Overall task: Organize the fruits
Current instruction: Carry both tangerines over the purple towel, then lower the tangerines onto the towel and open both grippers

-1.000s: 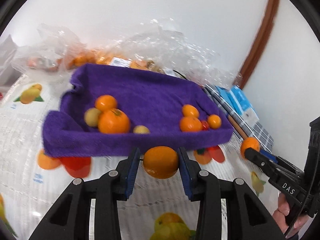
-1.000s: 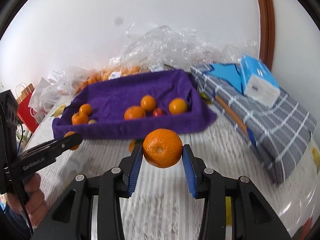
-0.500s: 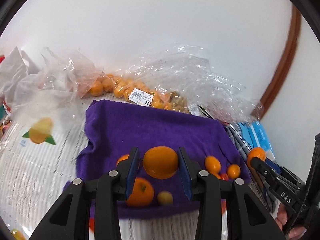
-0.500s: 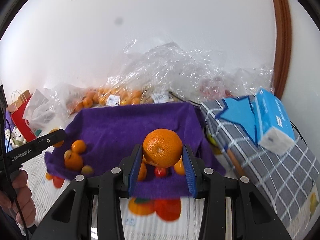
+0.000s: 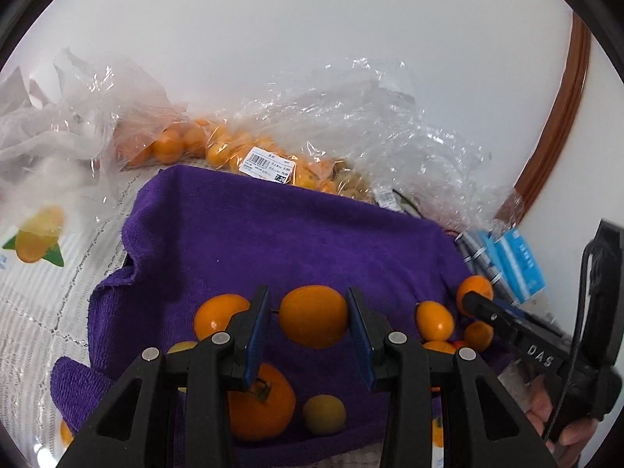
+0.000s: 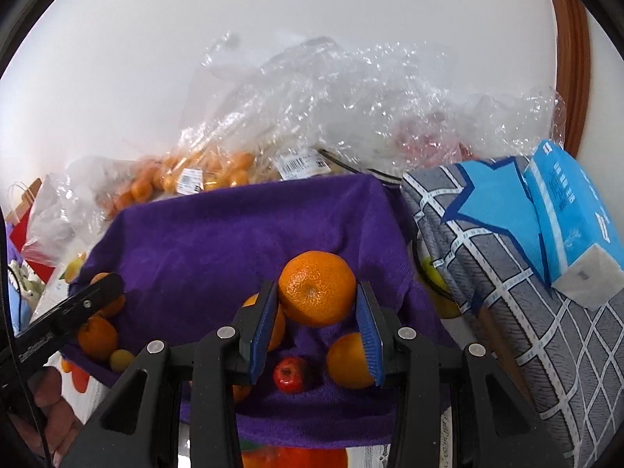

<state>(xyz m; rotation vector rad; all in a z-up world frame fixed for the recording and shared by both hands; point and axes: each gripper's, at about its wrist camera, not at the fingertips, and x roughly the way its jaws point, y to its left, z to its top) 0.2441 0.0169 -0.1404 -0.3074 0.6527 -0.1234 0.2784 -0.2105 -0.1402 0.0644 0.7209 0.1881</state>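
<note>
My left gripper is shut on a smooth orange and holds it above the left part of the purple towel-lined tray. My right gripper is shut on a dimpled mandarin above the tray's right part. Below the left gripper lie a large orange with a stem, a small yellow-green fruit and another orange. Below the right gripper lie a small red fruit and an orange. The right gripper also shows at the right in the left wrist view.
Clear plastic bags of small oranges are piled behind the tray against the white wall. A grey checked cloth with a blue tissue pack lies right of the tray. The fruit-print tablecloth lies left.
Both grippers have carried their oranges forward from the table's front to above the tray. Both have stayed shut on their fruit.
</note>
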